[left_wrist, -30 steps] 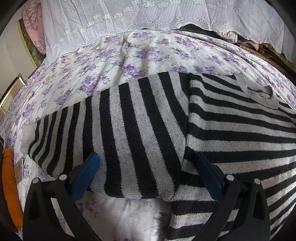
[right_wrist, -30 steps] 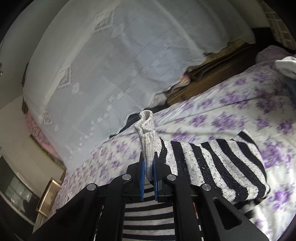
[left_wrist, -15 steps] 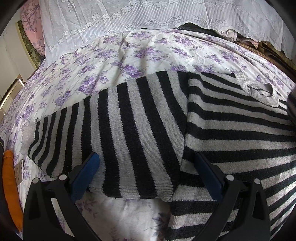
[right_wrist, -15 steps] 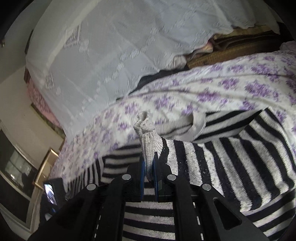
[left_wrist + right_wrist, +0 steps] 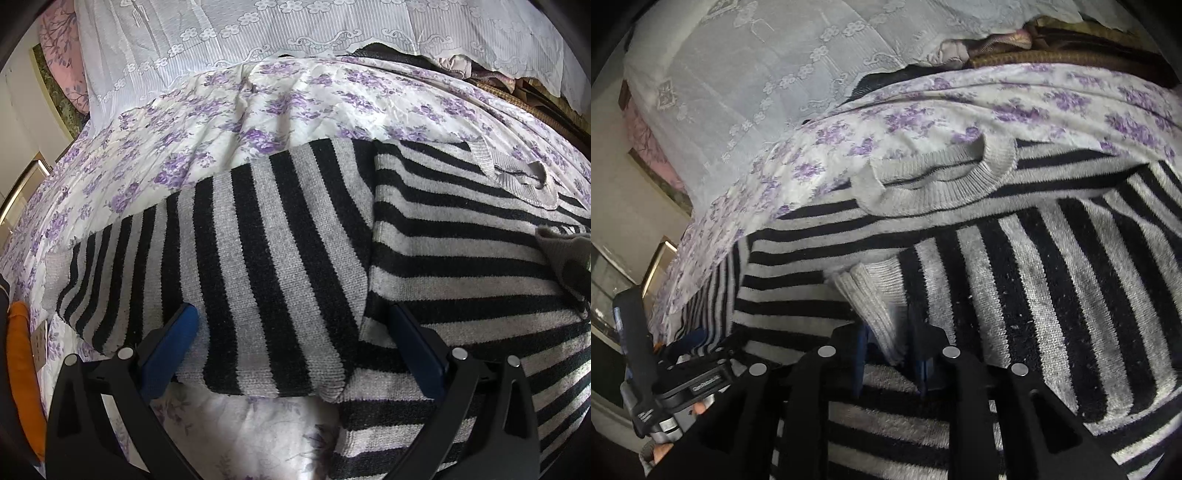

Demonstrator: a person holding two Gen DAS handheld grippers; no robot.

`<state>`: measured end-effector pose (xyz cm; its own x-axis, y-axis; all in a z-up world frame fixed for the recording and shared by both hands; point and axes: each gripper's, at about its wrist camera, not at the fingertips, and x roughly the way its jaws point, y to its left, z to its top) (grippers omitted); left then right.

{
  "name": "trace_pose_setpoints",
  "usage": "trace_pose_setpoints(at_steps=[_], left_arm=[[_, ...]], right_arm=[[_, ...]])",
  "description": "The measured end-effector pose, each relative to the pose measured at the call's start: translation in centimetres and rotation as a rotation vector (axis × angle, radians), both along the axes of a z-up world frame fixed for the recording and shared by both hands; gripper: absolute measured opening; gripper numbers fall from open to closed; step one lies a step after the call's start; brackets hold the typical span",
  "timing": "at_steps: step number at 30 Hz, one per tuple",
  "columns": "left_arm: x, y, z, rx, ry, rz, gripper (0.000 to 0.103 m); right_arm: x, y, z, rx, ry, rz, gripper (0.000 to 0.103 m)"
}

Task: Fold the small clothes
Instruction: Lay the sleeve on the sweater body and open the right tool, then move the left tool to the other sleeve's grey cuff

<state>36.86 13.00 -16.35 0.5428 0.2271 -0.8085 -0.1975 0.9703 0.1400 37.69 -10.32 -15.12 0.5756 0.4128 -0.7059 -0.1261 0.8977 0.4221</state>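
A black-and-grey striped knit sweater (image 5: 461,251) lies flat on a purple-flowered bedsheet (image 5: 258,96). Its left sleeve (image 5: 240,266) stretches out to the left. My left gripper (image 5: 291,343) is open, its blue pads straddling the sleeve near the armpit. In the right wrist view the sweater's grey collar (image 5: 942,177) lies ahead. My right gripper (image 5: 890,354) has parted a little around the grey ribbed cuff (image 5: 871,306) of the right sleeve (image 5: 1052,288), which now lies folded across the sweater's body.
A white lace cover (image 5: 295,33) hangs over stacked bedding at the back. An orange object (image 5: 22,369) lies at the bed's left edge. The left gripper's handle (image 5: 646,369) shows at the lower left of the right wrist view.
My right gripper carried the cuff down and leftward onto the sweater's body, and its jaws have loosened. The left gripper stayed open over the left sleeve.
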Motion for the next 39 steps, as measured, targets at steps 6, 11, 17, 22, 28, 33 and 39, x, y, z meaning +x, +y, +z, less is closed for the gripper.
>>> trace_pose_setpoints(at_steps=[6,11,17,22,28,33,39], left_arm=[[0.1,-0.1,0.0,-0.004,0.003,-0.004,0.099],[-1.1,0.6,2.3,-0.153,-0.024,-0.032,0.099],[-1.1,-6.1,4.8,-0.178,-0.034,-0.197,0.099],[1.4,-15.7,2.9,-0.046,0.014,-0.319,0.099],[4.1,-16.0,-1.0,-0.058,0.047,-0.283,0.099],[1.9,-13.6,0.9,-0.124,0.020,-0.262,0.099],[1.2,-15.5,-0.9,0.000,0.023,-0.307,0.099]], right_arm=[[-2.7,-1.4,4.7,-0.004,-0.120,0.090,0.046],[-3.5,-6.6,6.2,-0.157,-0.195,-0.073,0.037],[-1.4,-15.1,4.5,-0.173,-0.102,-0.262,0.017],[1.1,-18.3,1.9,-0.128,-0.024,-0.311,0.019],[1.7,-20.6,-1.2,-0.074,0.023,-0.306,0.010],[-3.7,-19.3,2.1,-0.111,-0.092,-0.253,0.014],[-6.9,-16.8,-1.0,-0.268,-0.071,-0.171,0.019]])
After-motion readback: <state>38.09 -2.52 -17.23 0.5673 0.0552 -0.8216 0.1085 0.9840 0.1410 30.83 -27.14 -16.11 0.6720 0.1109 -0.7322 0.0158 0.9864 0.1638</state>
